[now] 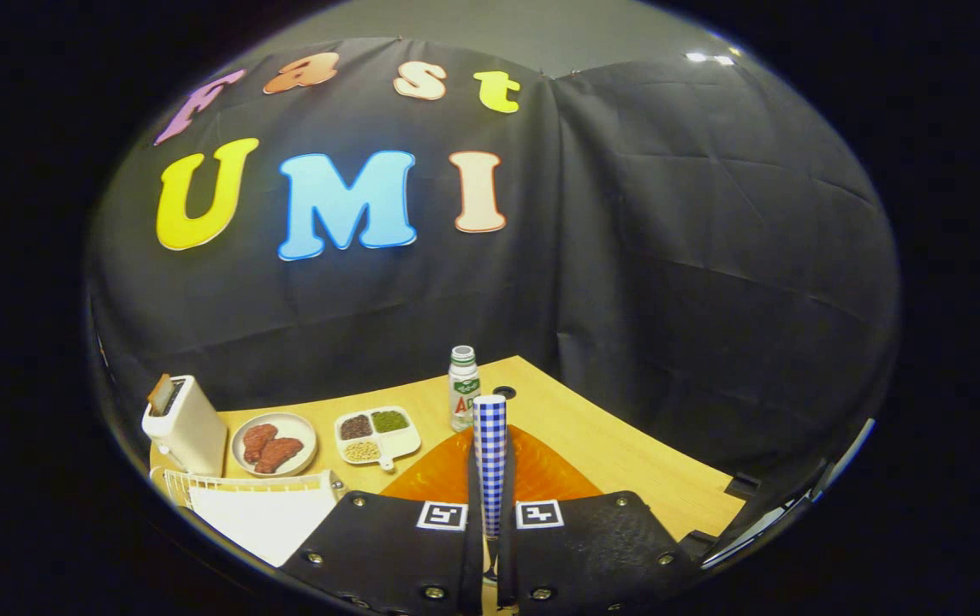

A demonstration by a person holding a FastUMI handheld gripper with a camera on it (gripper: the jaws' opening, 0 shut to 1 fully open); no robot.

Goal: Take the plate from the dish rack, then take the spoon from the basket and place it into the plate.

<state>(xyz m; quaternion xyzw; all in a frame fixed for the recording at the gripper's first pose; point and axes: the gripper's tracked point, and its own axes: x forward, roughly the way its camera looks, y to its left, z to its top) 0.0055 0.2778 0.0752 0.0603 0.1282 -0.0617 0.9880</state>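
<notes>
Spoon (pixel 490 453) is held upright between the fingers, its blue-and-white checked handle rising above them and its lower end pinched in the narrow gap. The gripper (pixel 490 539) is pressed together on that handle, both fingers bearing on it. Just beyond the fingers the orange plate (pixel 541 470) is seen lying flat on the wooden table (pixel 626 462), so the plate step is judged done and the spoon is being carried over it: the placing step is in hand. A lowering and tilting toward the plate's middle is called for next, then a spreading of the fingers; care is needed so the handle is not tipped past the rim. A small white bottle (pixel 462 387) is stood just behind the plate. Further off to one side are set a divided dish of beans (pixel 377 434), a plate of meat (pixel 274 444), a white toaster (pixel 186 426), and the white dish rack (pixel 241 489) nearest the fingers.
</notes>
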